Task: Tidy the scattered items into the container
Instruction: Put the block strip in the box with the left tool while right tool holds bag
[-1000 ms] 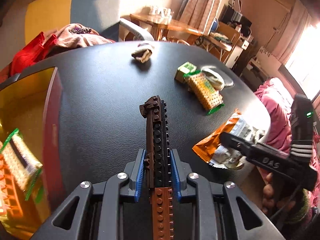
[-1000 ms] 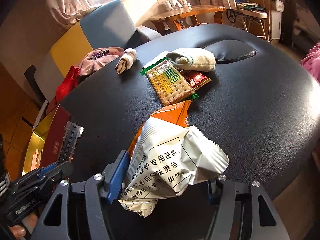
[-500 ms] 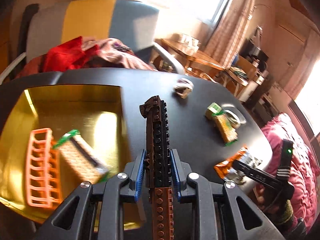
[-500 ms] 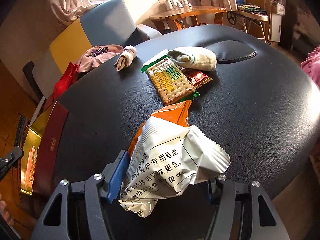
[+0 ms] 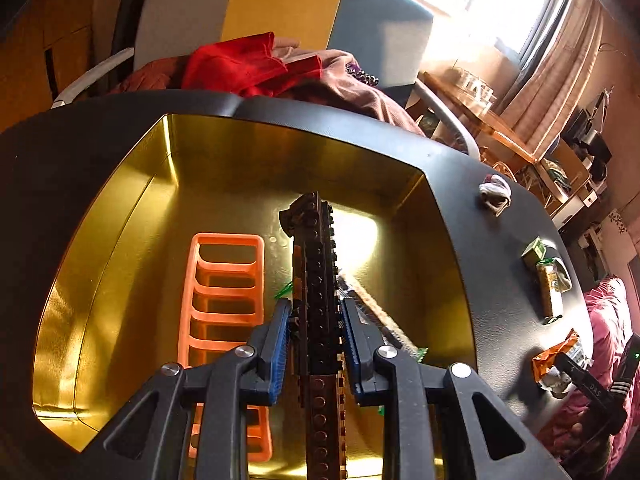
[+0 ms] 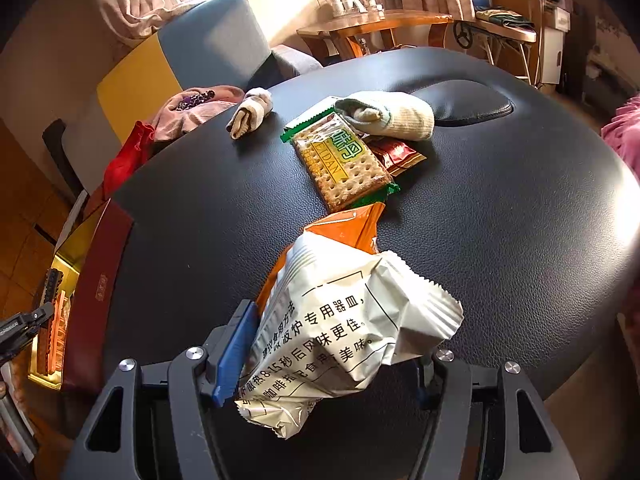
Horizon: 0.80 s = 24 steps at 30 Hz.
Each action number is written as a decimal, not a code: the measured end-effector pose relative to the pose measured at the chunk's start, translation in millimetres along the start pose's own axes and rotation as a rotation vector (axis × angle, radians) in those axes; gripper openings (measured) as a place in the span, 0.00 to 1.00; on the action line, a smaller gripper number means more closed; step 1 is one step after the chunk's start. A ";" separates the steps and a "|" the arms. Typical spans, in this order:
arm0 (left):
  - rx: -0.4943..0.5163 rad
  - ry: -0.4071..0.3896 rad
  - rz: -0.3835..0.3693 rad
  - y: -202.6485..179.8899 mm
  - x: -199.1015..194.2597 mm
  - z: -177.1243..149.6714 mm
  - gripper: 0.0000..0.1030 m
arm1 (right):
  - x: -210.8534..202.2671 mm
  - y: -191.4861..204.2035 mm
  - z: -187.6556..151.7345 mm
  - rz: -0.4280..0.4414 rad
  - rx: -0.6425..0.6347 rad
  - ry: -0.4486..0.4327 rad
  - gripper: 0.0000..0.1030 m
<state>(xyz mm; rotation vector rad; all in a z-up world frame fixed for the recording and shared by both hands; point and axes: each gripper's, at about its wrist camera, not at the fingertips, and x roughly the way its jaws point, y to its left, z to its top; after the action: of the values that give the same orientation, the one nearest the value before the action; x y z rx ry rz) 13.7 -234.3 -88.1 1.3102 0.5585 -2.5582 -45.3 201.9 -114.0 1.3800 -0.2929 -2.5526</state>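
My left gripper (image 5: 314,324) is shut on a long brown and black brick model (image 5: 316,272) and holds it over the open gold box (image 5: 120,216). In the box lie an orange plastic rack (image 5: 228,280) and a cracker pack (image 5: 380,316), partly hidden by the fingers. My right gripper (image 6: 328,344) is shut on a white and orange snack bag (image 6: 340,312) above the black table (image 6: 500,220). On the table lie a cracker pack (image 6: 344,164), a red sachet (image 6: 400,152), a cream sock (image 6: 396,116) and a rolled sock (image 6: 250,116).
The box shows at the far left of the right wrist view (image 6: 68,264) with its dark red side. A chair with red and pink clothes (image 5: 256,64) stands behind the table. A wooden table (image 6: 372,24) stands further back. The table has an oval dip (image 6: 468,100).
My left gripper has swung left with the brick model, from over the table to above the gold box. My right gripper has stayed nearly still with the snack bag.
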 end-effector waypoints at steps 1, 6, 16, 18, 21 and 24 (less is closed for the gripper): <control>0.002 0.005 0.010 1.3 3.2 0.0 0.23 | 0.1 0.3 0.0 -0.001 -0.001 0.001 0.63; -0.009 0.016 0.064 16.3 15.9 2.4 0.24 | 0.4 1.0 0.0 -0.005 -0.003 0.003 0.63; -0.037 -0.020 0.074 31.6 -3.3 1.4 0.30 | 1.5 3.3 0.0 -0.013 -0.010 0.005 0.63; -0.035 -0.035 0.046 25.8 -13.5 -1.8 0.33 | 1.2 4.2 0.0 -0.016 -0.011 0.005 0.63; -0.001 -0.068 0.015 10.1 -31.2 -10.9 0.34 | 1.1 8.0 -0.3 -0.007 -0.013 0.004 0.63; 0.042 -0.094 -0.018 -8.3 -46.1 -20.4 0.35 | 1.0 16.3 -0.8 0.006 -0.029 0.001 0.63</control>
<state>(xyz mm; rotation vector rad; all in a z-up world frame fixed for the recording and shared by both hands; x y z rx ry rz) 52.5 -217.3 -59.5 1.1961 0.5035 -2.6441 -43.5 185.9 -110.8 1.3679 -0.2590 -2.5410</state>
